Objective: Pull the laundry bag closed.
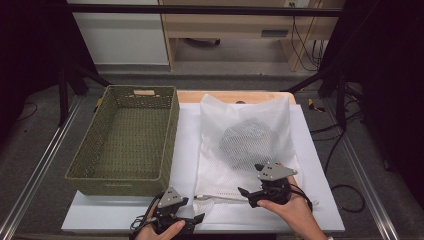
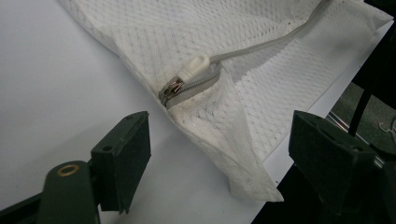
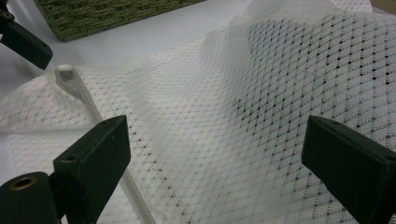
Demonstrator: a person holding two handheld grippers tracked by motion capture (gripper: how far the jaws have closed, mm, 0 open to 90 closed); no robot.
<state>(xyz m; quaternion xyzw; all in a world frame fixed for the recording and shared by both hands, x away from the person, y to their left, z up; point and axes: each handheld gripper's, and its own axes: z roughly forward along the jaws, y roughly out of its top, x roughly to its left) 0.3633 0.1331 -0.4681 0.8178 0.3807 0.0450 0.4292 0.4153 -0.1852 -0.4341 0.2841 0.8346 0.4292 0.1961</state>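
With both grippers wide & holding nothing, left gripper (image 2: pixel 219 154) lines up on zip pull (image 2: pixel 195 66) of mesh bag (image 1: pixel 245 135) w/ right gripper (image 3: pixel 215 158) over mesh; next, I'd judge: pinch pull.

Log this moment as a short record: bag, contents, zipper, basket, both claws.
bag: white mesh laundry bag lying flat on the white table top
contents: dark grey bundle seen through the mesh
zipper: white pull at the bag's near left corner, zipper closed
basket: green woven basket left of the bag, nothing in it
left claw: open, jaws either side of the zipper corner, not pressing
right claw: open over the mesh
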